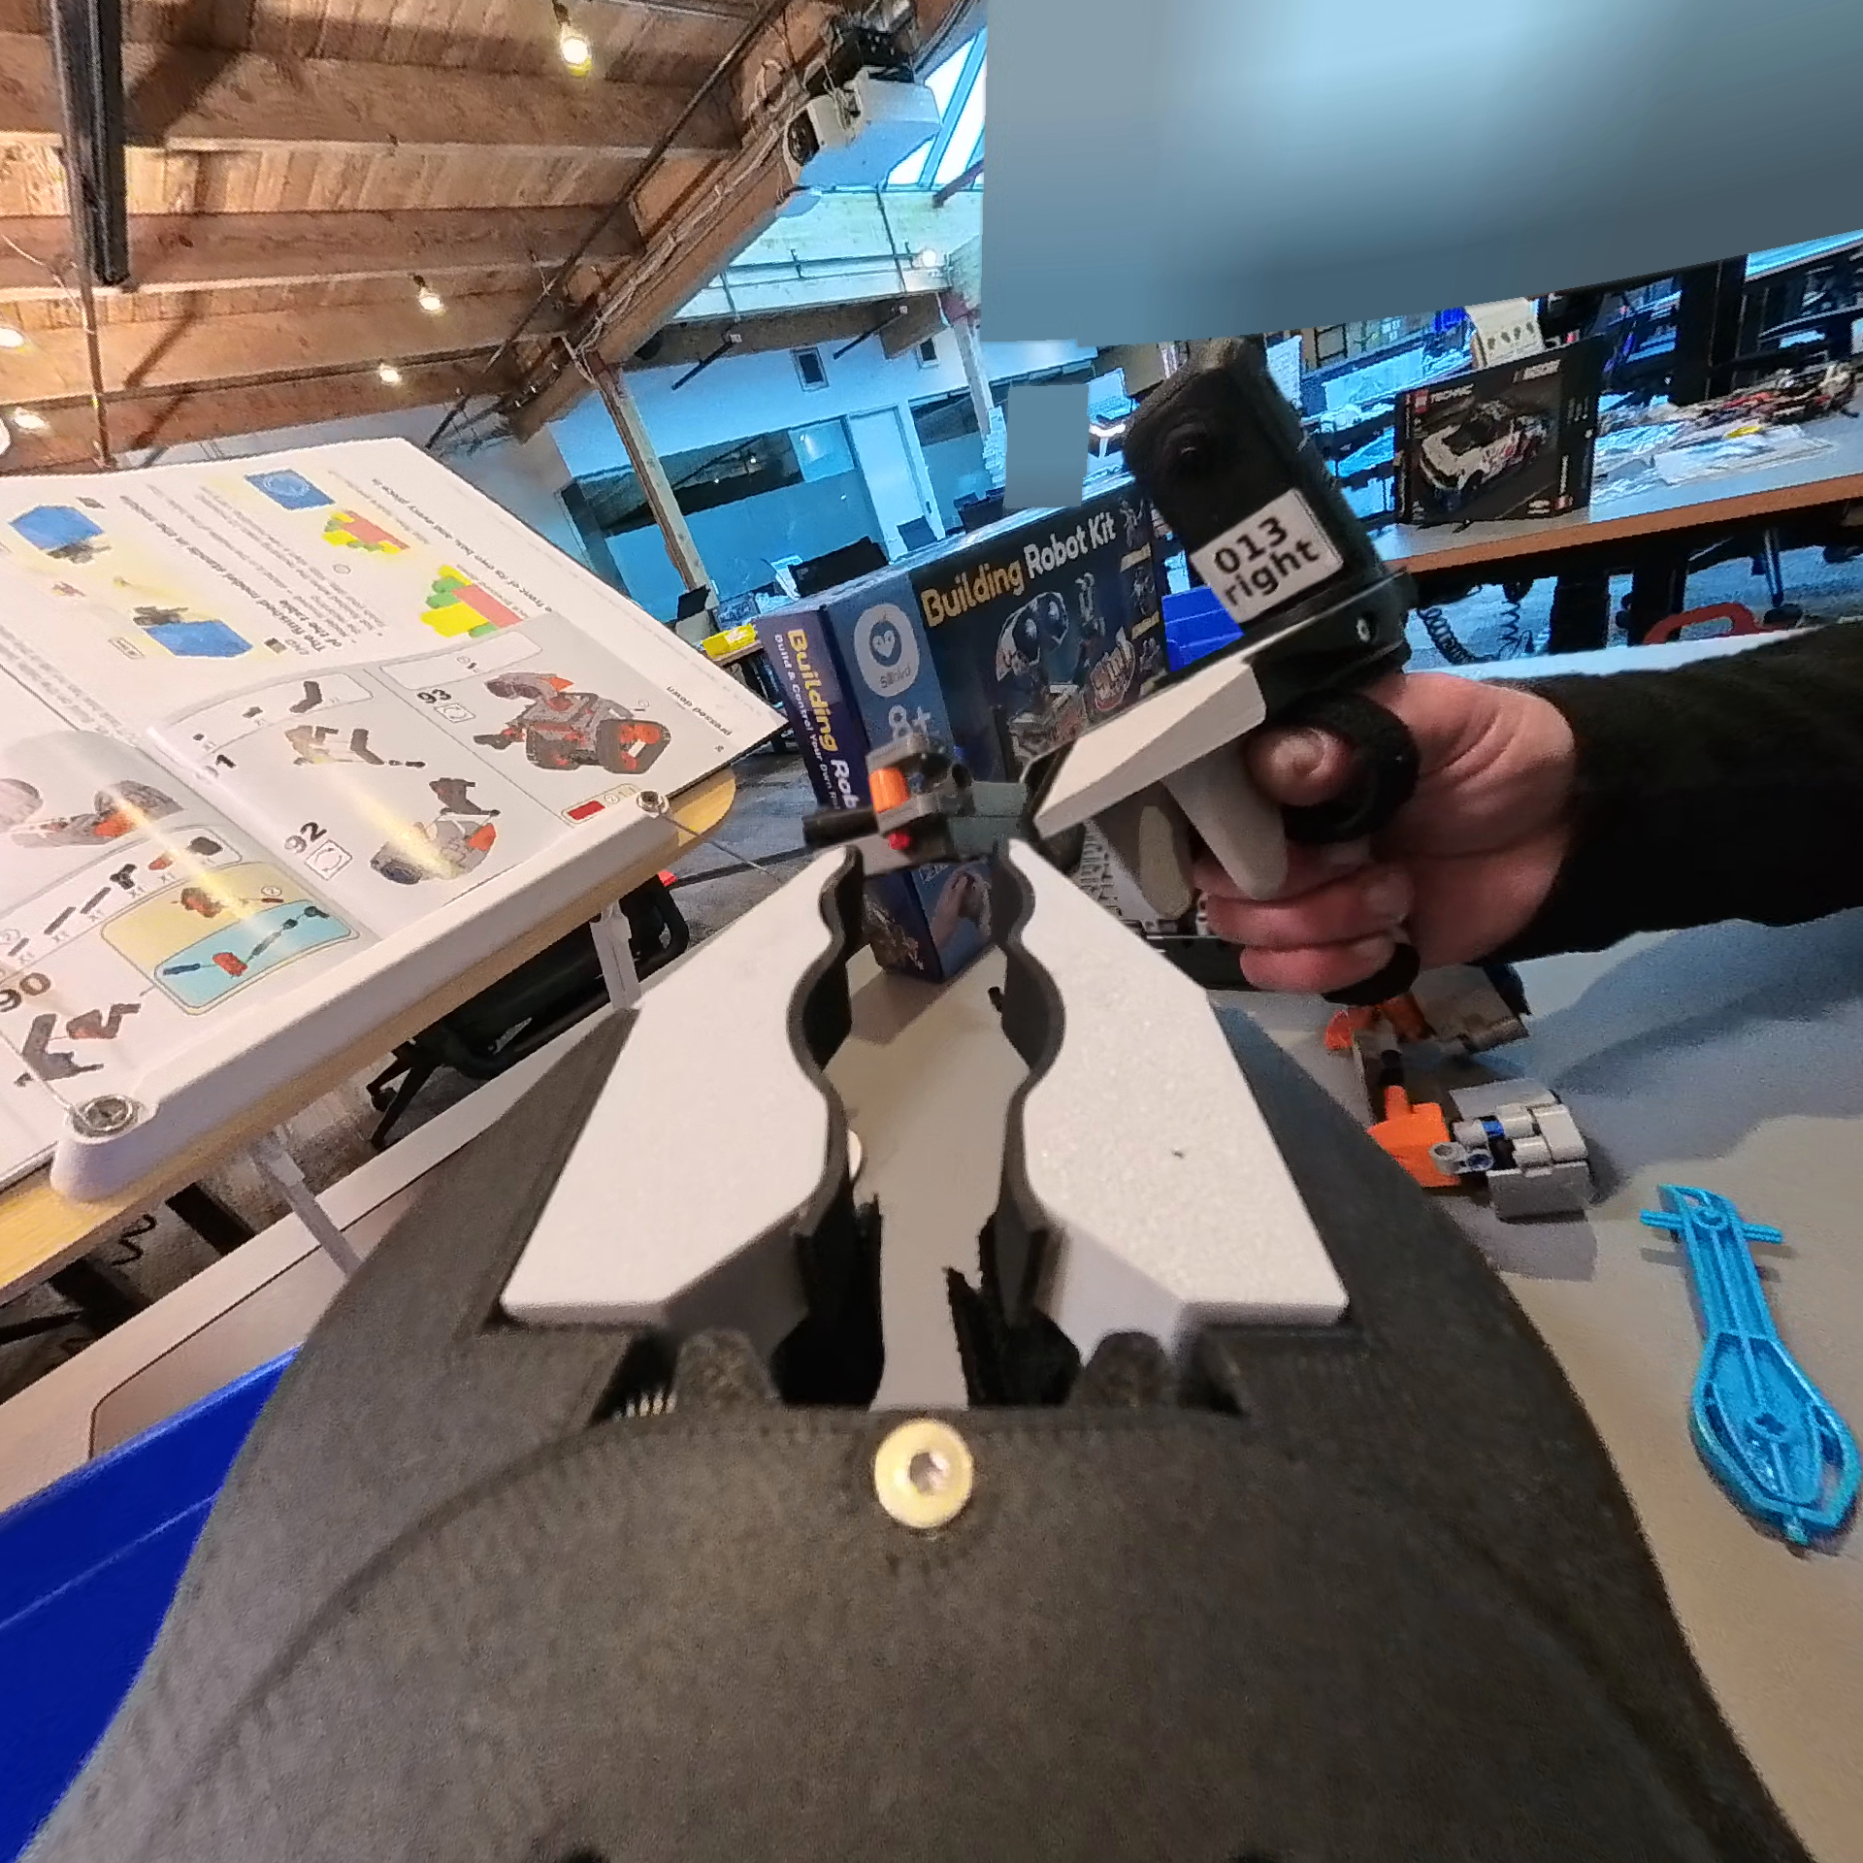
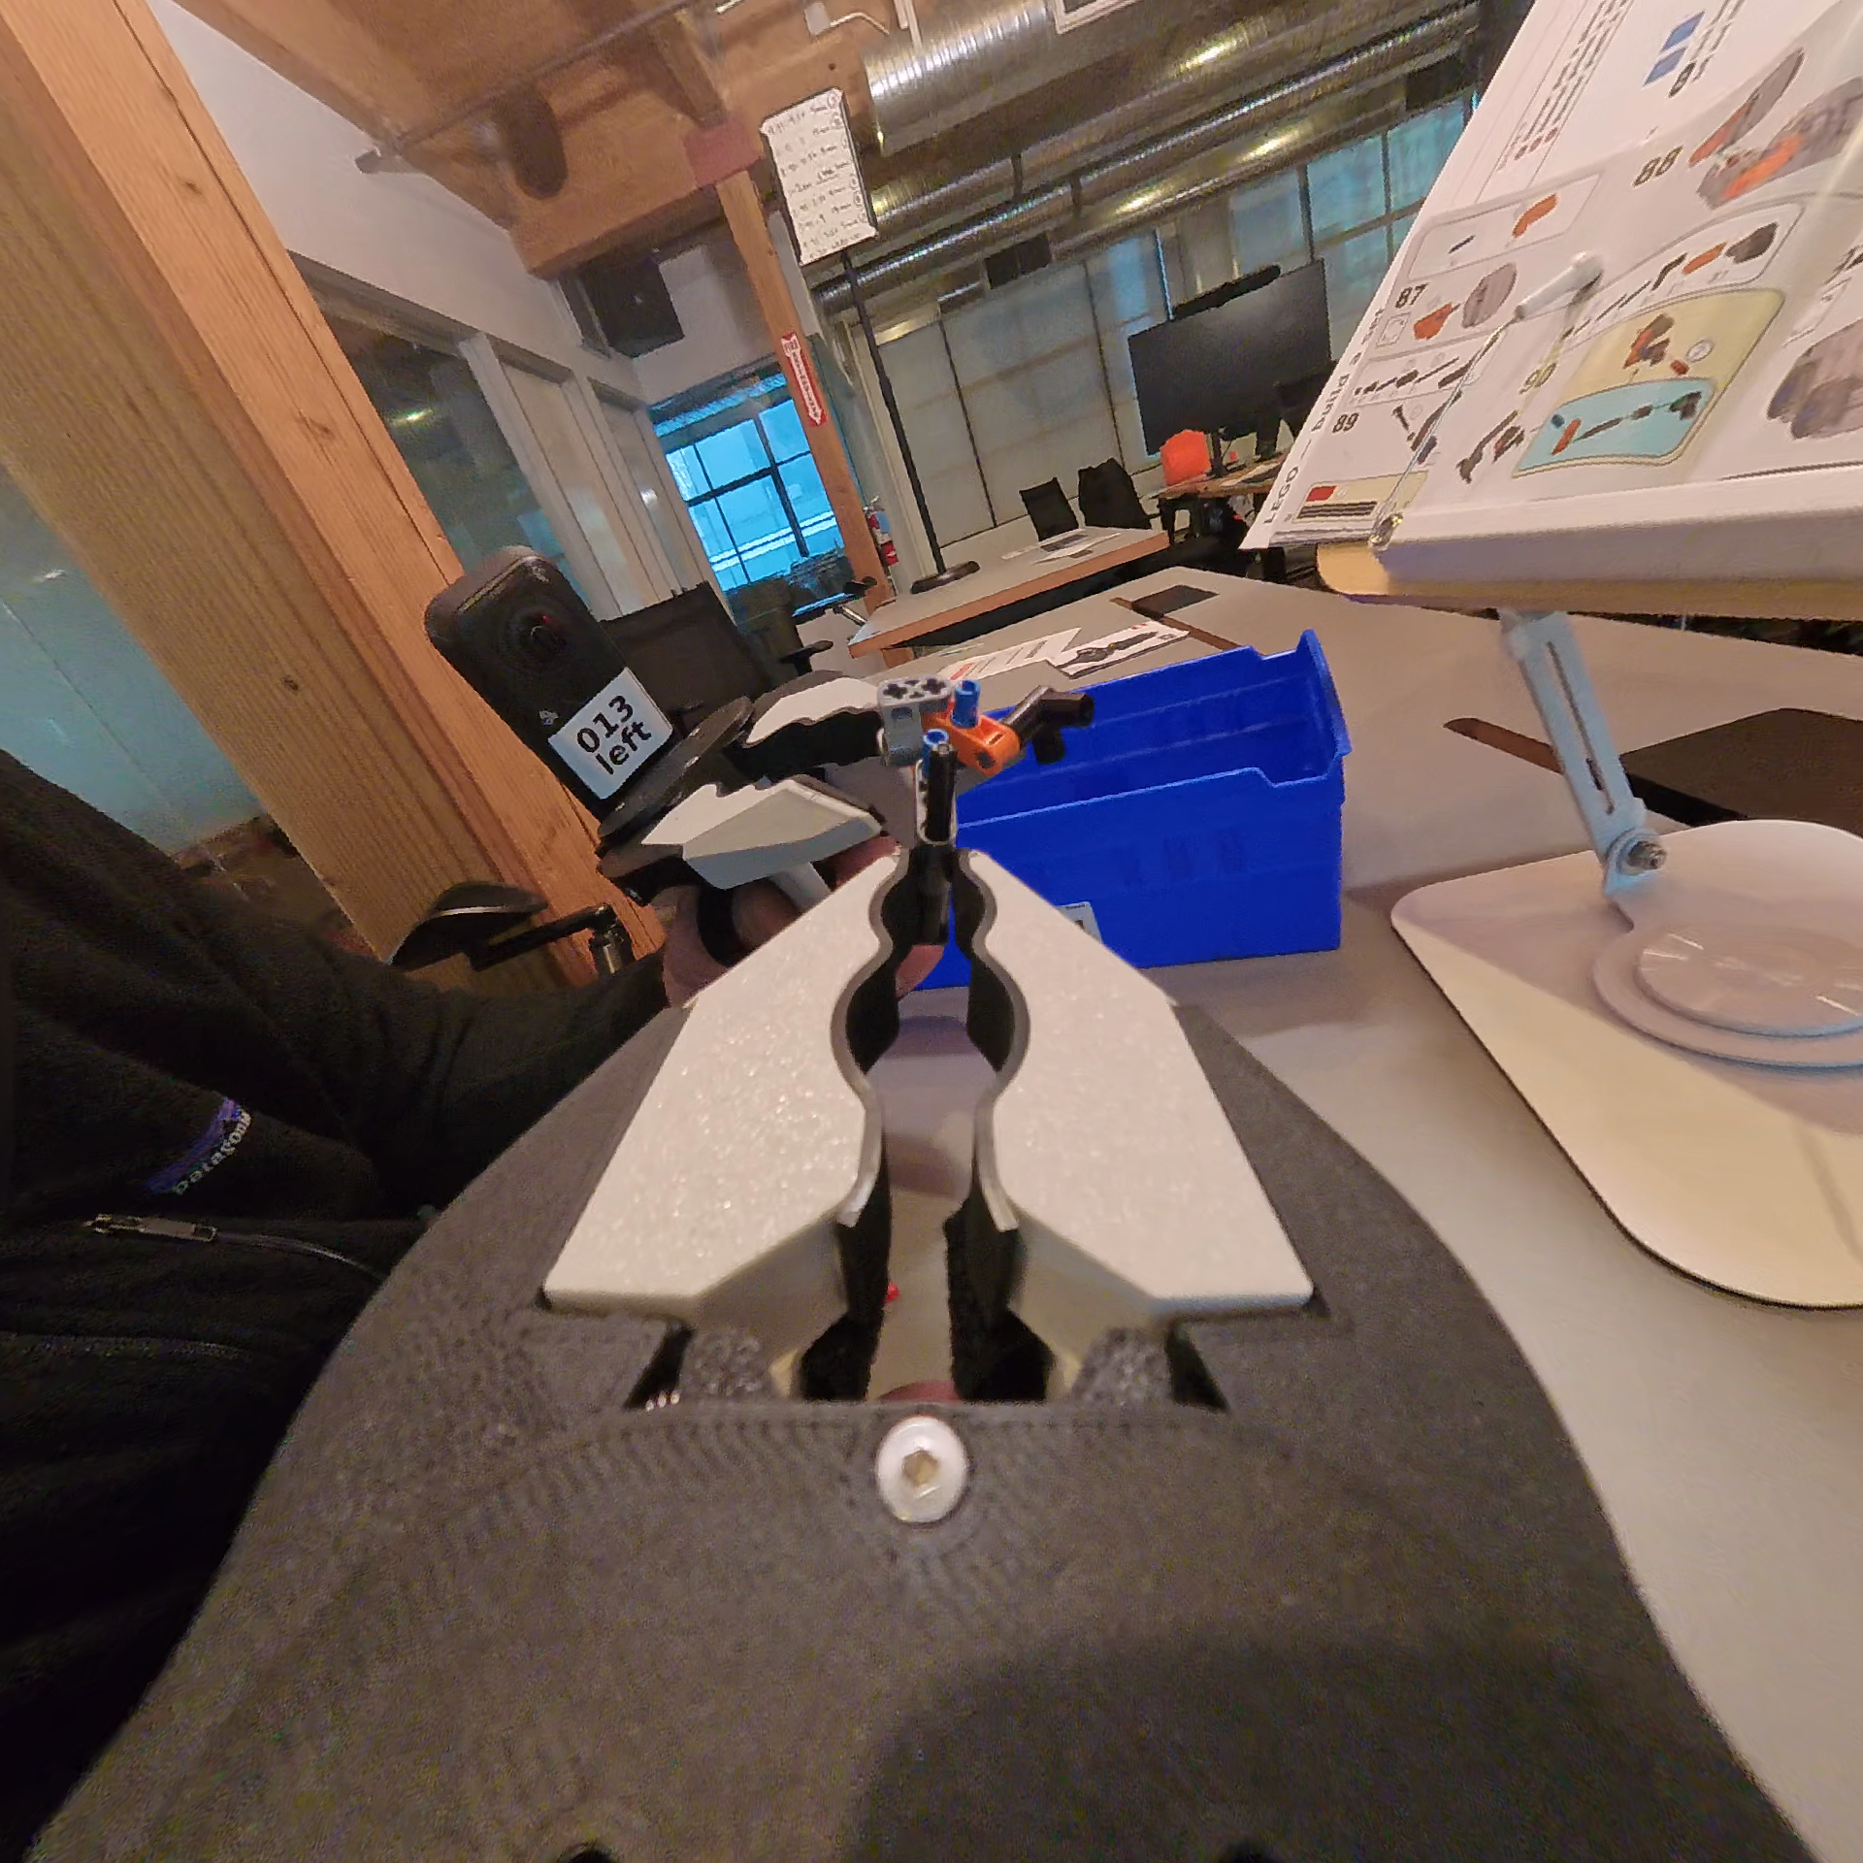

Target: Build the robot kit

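1. So, my left gripper (image 1: pixel 927 857) is pinched narrow on a small brick assembly (image 1: pixel 912 796) — grey and black with an orange bit — held up off the counter (image 2: pixel 1411 1311).
2. My right gripper (image 2: pixel 933 877) is clamped on the black pin (image 2: pixel 936 806) sticking out of that same assembly.
3. Instruction booklet (image 1: pixel 302 726) sits on a tilted stand to my left.
4. Blue bin (image 2: pixel 1190 806) sits beyond it; blue tool (image 1: pixel 1754 1381) and loose grey-orange parts (image 1: pixel 1482 1139) lie on the counter.
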A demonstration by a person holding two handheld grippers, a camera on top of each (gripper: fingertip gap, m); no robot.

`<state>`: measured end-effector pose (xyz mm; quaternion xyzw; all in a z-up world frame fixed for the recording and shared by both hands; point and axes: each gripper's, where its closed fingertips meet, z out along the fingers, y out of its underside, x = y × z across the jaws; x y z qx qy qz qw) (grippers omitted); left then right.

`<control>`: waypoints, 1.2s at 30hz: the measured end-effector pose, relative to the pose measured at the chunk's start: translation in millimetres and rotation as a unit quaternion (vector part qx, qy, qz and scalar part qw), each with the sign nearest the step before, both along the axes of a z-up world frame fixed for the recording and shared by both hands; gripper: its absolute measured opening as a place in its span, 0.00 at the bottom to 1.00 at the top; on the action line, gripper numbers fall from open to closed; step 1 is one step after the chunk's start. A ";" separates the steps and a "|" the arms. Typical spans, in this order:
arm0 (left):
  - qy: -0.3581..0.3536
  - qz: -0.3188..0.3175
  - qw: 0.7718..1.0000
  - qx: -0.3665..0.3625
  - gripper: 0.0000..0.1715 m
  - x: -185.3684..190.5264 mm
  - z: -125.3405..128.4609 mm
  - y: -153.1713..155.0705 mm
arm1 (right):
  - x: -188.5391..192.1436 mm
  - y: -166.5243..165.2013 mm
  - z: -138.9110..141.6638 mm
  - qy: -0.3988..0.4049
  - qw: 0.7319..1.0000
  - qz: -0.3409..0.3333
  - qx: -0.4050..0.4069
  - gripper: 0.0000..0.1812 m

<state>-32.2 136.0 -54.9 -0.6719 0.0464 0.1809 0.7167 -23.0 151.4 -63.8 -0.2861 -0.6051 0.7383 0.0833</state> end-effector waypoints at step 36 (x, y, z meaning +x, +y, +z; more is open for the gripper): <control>-0.075 -0.019 0.991 -0.112 0.10 -21.6 -33.9 0.0 | -10.8 -3.6 -33.7 -0.009 0.981 -0.063 0.183 0.07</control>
